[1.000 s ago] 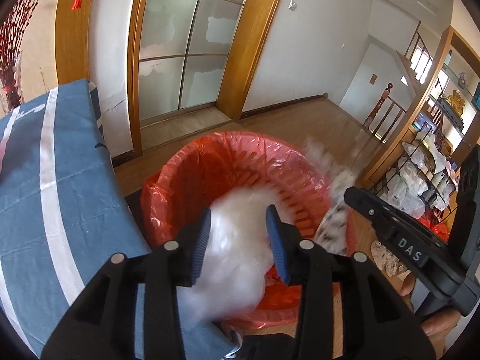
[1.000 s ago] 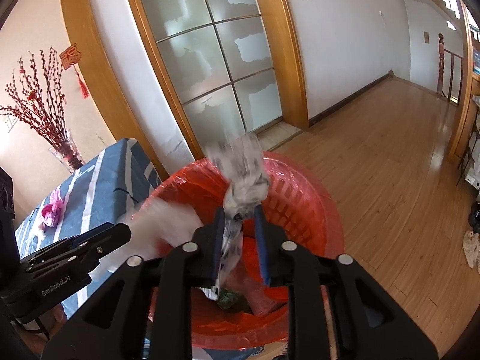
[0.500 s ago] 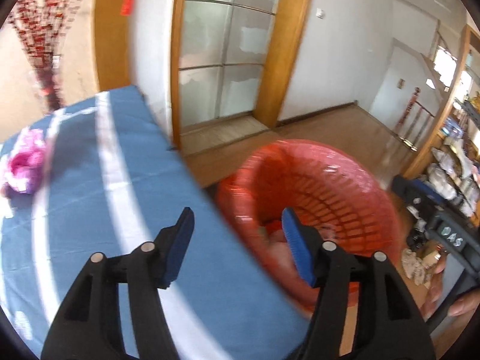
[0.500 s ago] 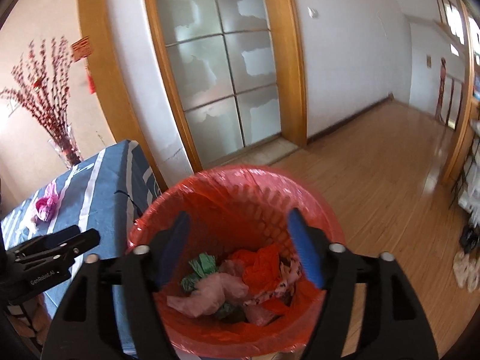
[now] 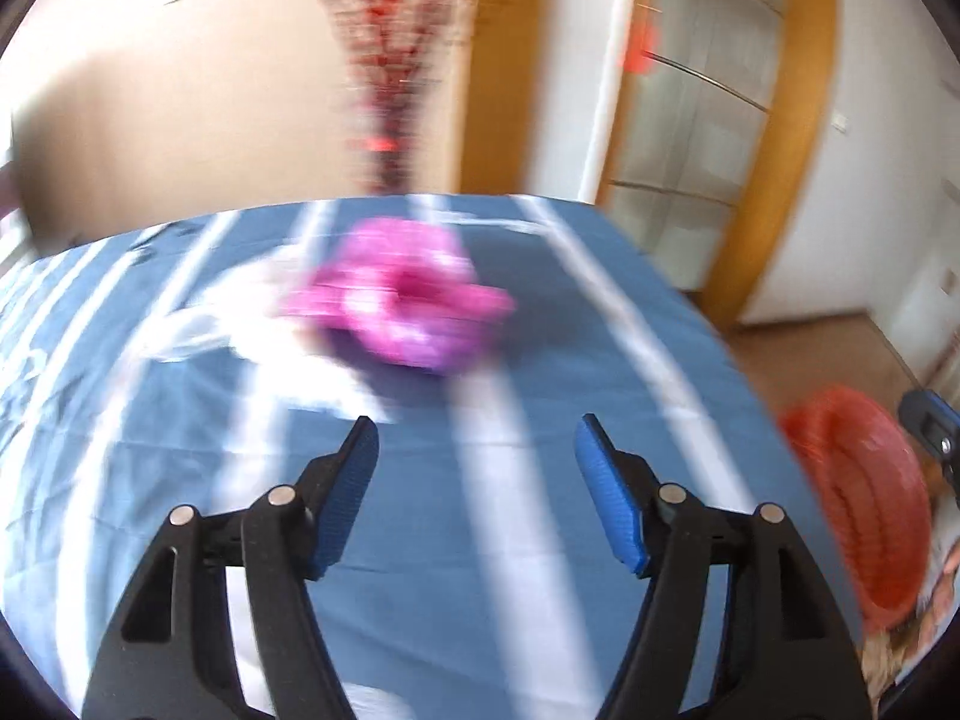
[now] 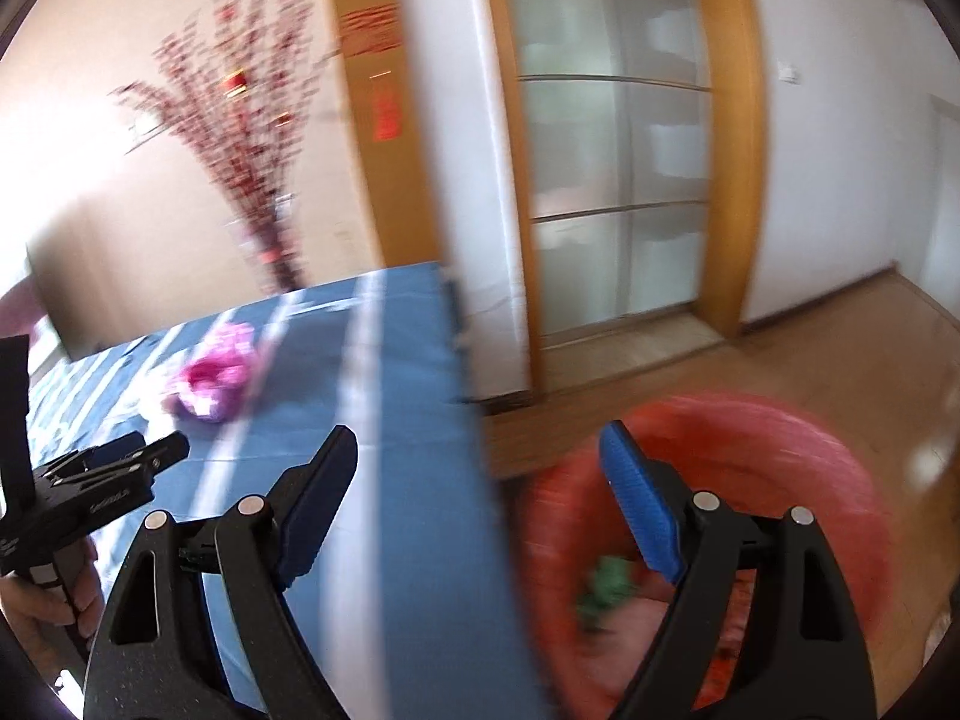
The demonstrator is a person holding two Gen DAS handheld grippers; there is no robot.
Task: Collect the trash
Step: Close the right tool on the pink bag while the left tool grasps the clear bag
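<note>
Over the blue striped tabletop (image 5: pixel 420 540), the left wrist view shows the left gripper (image 5: pixel 474 450) spread wide with nothing between its pads. One crumpled pink bag (image 5: pixel 399 309) lies ahead of it on the cloth, and just beside that sits a pale, whitish scrap (image 5: pixel 198 330), too blurred to name. At the far right edge stands one red-lined trash basket (image 5: pixel 864 492) on the floor, well apart from the pink piece.

From the right wrist view, the right gripper (image 6: pixel 480 456) is likewise released and empty, straddling the tabletop edge (image 6: pixel 420 480) and the basket (image 6: pixel 780 438). Inside the basket I can make out a green wad (image 6: pixel 606 588) and some reddish or pinkish scraps, so part of the job looks done. The same single pink bag (image 6: pixel 213 381) rests on the cloth, near the left gripper (image 6: pixel 120 459), which appears at the left.

By my count, at least one piece, perhaps two, is left to collect.
</note>
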